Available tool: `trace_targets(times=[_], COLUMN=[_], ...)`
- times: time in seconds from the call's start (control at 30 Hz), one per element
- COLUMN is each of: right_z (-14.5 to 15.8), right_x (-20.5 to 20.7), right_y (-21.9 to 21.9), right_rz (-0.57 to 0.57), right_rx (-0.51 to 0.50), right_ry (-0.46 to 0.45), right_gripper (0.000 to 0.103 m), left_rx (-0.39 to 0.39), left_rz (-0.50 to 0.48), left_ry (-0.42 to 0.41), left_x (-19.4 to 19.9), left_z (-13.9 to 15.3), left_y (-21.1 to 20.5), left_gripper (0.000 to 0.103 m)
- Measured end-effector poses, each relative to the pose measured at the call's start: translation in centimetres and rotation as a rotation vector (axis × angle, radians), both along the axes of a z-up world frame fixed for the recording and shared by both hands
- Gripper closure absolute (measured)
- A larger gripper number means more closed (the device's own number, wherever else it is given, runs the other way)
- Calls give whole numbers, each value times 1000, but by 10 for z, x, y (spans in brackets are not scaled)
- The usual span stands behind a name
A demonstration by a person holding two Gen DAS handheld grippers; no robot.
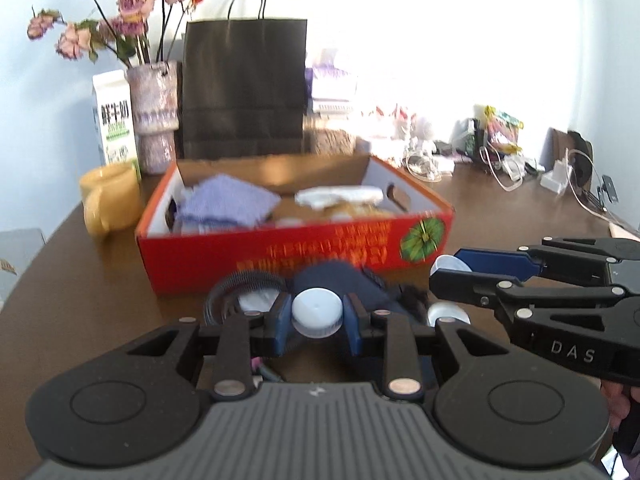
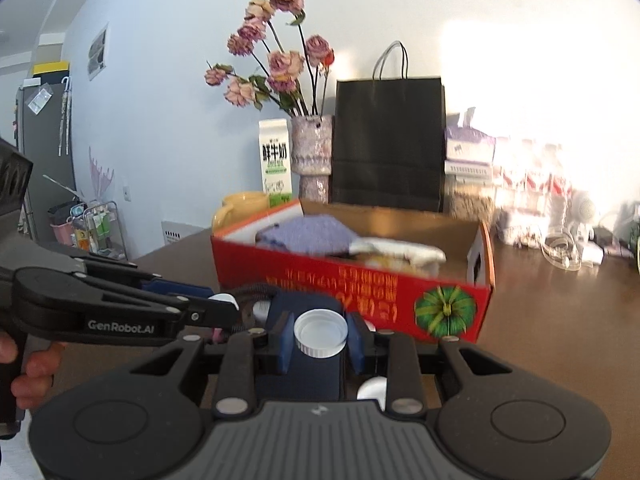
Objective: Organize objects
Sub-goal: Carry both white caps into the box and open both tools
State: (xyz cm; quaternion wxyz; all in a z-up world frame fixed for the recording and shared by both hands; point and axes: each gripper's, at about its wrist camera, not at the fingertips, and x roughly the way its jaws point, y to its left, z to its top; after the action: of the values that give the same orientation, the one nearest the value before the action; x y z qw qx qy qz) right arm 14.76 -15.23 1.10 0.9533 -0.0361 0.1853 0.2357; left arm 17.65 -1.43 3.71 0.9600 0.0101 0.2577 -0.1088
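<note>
My left gripper [image 1: 316,322] is shut on a white bottle cap [image 1: 316,308], held top up between its blue pads just in front of the red cardboard box [image 1: 280,256]. My right gripper [image 2: 320,338] is shut on another white cap [image 2: 320,330], held open side up. In the left wrist view the right gripper [image 1: 446,270] reaches in from the right with its cap [image 1: 450,264]. The right wrist view shows the left gripper [image 2: 222,305] coming in from the left. The box holds a purple cloth [image 1: 228,204] and white items [image 1: 340,196].
Below the grippers on the brown table [image 1: 80,300] lie a dark blue pouch [image 1: 340,280], a black coiled cable [image 1: 240,280] and a loose white cap [image 1: 448,314]. A yellow mug [image 1: 108,196], milk carton [image 1: 114,120], flower vase [image 1: 154,116] and black paper bag [image 1: 244,88] stand behind; cables clutter the back right.
</note>
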Motion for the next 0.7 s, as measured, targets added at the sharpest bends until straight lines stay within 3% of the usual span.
trace_targets(times=[0.33,0.7], right_z=[34,32], right_x=[58,146], right_y=[21,34], right_rz=[8,-27], right_rx=[-29,-34], right_ry=[-86,-56], right_gripper=[76,76], left_rx=[-24,-79], left_rz=[35,91], left_ry=[-78,-98], left_x=[55,128], left_z=[30,32], left_y=[6,17], left_gripper=[74,74])
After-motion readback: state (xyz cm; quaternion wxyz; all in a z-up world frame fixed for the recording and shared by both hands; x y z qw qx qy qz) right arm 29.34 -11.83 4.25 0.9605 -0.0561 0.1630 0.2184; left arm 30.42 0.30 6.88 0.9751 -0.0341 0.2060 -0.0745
